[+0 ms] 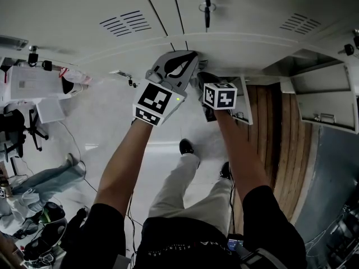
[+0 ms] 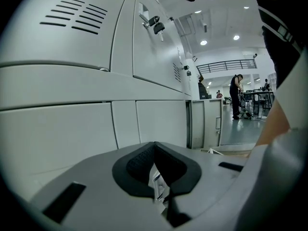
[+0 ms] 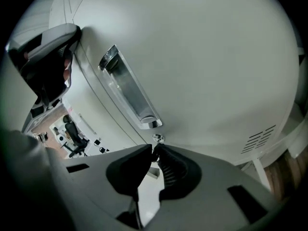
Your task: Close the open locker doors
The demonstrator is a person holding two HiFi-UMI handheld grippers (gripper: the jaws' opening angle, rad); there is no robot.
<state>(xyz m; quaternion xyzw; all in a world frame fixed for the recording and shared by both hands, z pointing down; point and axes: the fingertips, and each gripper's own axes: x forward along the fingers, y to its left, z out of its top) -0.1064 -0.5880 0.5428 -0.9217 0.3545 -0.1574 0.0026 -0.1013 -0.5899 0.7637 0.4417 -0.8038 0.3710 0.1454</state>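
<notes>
Your right tongs (image 3: pixel 155 150) are clenched, tips meeting just beneath the small round chrome lock (image 3: pixel 157 138) on the pale grey metal locker door (image 3: pixel 207 57), below its long recessed chrome handle (image 3: pixel 127 88). No view shows whether a key is nipped between them. That purchase looks slight, so the likeliest failure is the tips skating off the smooth painted steel as you swing the door, leaving it ajar or letting it bounce back unlatched. Your left tongs (image 2: pixel 154 146) are clenched on nothing and hover low by the locker fronts, close to the right ones; if they sit in the door's sweep, they could get trapped against the frame. Your black shoe (image 1: pixel 186 146) stands near the bottom row, where a low door could catch it. In the head view the door seems to be the bottom-row one ajar just right of your right tongs, with more open grey locker compartments (image 1: pixel 322 91) further right. Underfoot, a glossy pale floor (image 1: pixel 112 133) meets a brown wooden-plank strip (image 1: pixel 275 133), and a thin dark cable (image 1: pixel 73 145) trails across it, a trip risk if you sidestep. The room is a big, bright hall, with a black office chair (image 1: pixel 25 128) and another person's jeans-clad leg (image 1: pixel 50 175) on your left.
</notes>
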